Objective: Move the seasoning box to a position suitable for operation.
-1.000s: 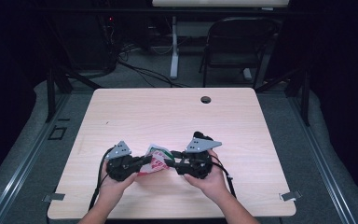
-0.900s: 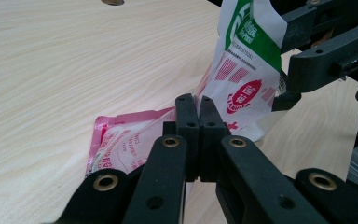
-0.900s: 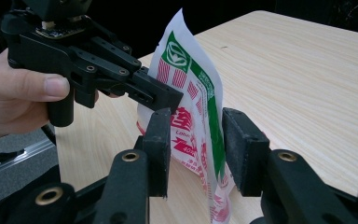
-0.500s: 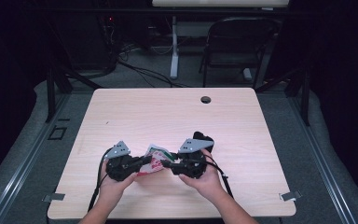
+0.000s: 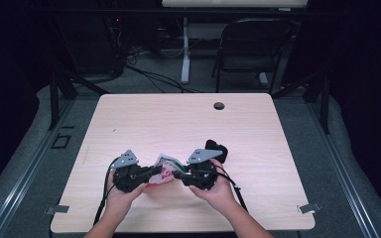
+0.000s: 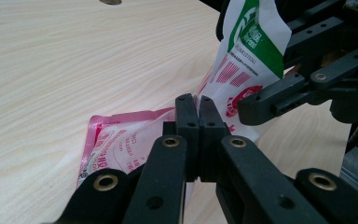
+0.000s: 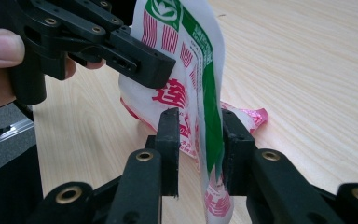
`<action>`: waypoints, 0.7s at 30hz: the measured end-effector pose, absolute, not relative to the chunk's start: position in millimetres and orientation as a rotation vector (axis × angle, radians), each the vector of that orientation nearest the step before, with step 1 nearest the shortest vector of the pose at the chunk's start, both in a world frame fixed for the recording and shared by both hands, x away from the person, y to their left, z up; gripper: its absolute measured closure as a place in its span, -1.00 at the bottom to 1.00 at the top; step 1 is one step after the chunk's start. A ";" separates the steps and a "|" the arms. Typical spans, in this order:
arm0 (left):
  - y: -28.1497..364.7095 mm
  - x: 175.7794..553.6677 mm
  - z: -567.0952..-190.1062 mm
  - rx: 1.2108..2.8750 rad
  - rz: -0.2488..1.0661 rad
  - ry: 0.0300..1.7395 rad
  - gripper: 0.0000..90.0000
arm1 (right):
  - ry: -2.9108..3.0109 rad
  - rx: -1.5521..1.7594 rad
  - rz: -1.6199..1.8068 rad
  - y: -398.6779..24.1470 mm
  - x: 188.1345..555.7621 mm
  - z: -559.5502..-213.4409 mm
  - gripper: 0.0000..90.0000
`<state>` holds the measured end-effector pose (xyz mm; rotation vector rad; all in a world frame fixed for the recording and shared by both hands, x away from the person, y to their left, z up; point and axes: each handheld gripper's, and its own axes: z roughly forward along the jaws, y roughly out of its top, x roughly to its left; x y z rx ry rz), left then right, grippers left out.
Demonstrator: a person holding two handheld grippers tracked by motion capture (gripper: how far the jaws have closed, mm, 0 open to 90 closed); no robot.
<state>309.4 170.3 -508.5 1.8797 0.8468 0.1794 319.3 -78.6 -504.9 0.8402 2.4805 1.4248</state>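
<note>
Work: 2 grippers handle 1 white packet (image 5: 164, 167) with green and red print, near the front of the table (image 5: 144, 119).
Packet: lifted mostly upright between the grippers, its lower part resting on or just above the wood; a pink-edged part (image 6: 116, 140) lies flat by it, and I cannot tell if that is the same packet.
Done: left gripper (image 6: 193, 114) has the packet's edge pinched, jaws pressed flat together on the film.
Left: right gripper (image 7: 196, 140) has the packet between its jaws but gaps show on both sides; its jaws have just been closing, grip not yet made. Judged early to mid task; likely a pull or tear follows.
Left hand (image 5: 121, 191): low, gripper pointing right toward the packet.
Right hand (image 5: 218, 188): low, gripper pointing left, facing the other.
Behind: black object (image 5: 217, 148).
</note>
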 end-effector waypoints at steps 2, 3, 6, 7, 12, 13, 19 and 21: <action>170.7 309.5 -508.2 1.883 0.183 0.846 1.00 | 2.485 0.841 1.408 -77.5 319.6 -506.0 0.65; 170.7 309.5 -508.2 1.883 0.183 0.846 1.00 | 2.486 0.842 1.404 -76.9 319.6 -506.6 0.66; 171.6 309.9 -508.0 1.886 0.176 0.841 1.00 | 2.496 0.833 1.365 -76.5 319.9 -507.0 0.71; 171.3 309.7 -508.1 1.887 0.178 0.844 1.00 | 2.496 0.835 1.365 -76.2 319.9 -507.3 0.72; 170.9 309.5 -508.3 1.890 0.174 0.843 1.00 | 2.501 0.847 1.359 -76.2 320.3 -507.4 0.78; 170.7 309.4 -508.4 1.890 0.175 0.843 1.00 | 2.504 0.850 1.358 -76.3 320.5 -507.5 0.81; 169.9 309.2 -508.8 1.892 0.179 0.839 1.00 | 2.518 0.860 1.342 -76.3 321.1 -507.0 0.91; 169.7 309.0 -508.9 1.890 0.178 0.837 1.00 | 2.530 0.851 1.327 -76.1 321.7 -506.3 0.94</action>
